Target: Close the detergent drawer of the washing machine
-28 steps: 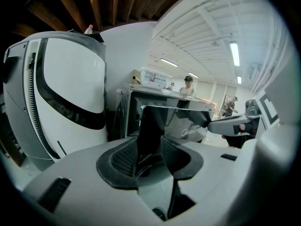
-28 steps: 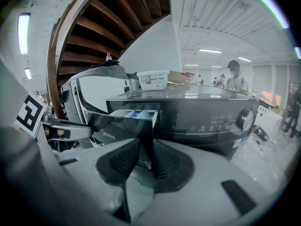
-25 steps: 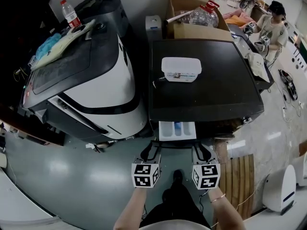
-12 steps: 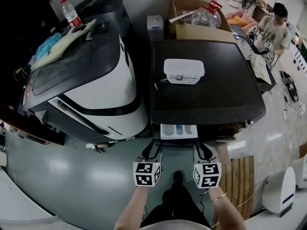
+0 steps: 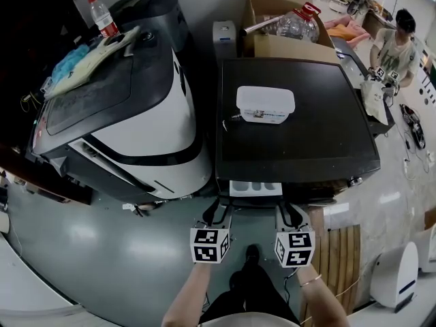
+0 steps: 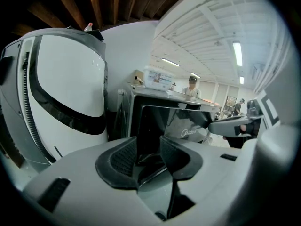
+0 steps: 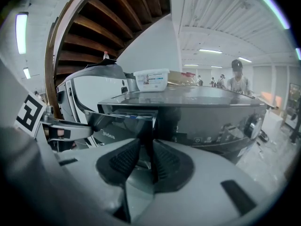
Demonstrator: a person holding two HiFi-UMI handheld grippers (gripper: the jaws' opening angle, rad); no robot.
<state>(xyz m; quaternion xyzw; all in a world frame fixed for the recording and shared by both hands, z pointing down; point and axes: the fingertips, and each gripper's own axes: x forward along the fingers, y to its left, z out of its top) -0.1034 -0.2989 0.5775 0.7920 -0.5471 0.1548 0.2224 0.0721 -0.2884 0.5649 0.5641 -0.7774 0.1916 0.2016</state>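
The dark front-loading washing machine (image 5: 293,135) stands ahead of me. Its detergent drawer (image 5: 255,188) sticks out a short way at the front left, white compartments showing. My left gripper (image 5: 216,208) is at the drawer's left corner and my right gripper (image 5: 289,210) at its right corner. In the left gripper view the glossy drawer front (image 6: 188,126) fills the space just beyond my left gripper (image 6: 148,149), whose pads stand a little apart and hold nothing. In the right gripper view the drawer front (image 7: 122,124) ends right before my right gripper (image 7: 146,152), pads nearly together.
A white plastic box (image 5: 265,104) sits on the washer's top. A large white and black machine (image 5: 136,114) stands close on the left. A wooden slat mat (image 5: 340,251) lies at my right foot. A cardboard box (image 5: 279,19) and a person (image 5: 398,39) are behind.
The drawer has slid further into the machine and shows less of its compartments. Both grippers have followed it forward a little, side by side.
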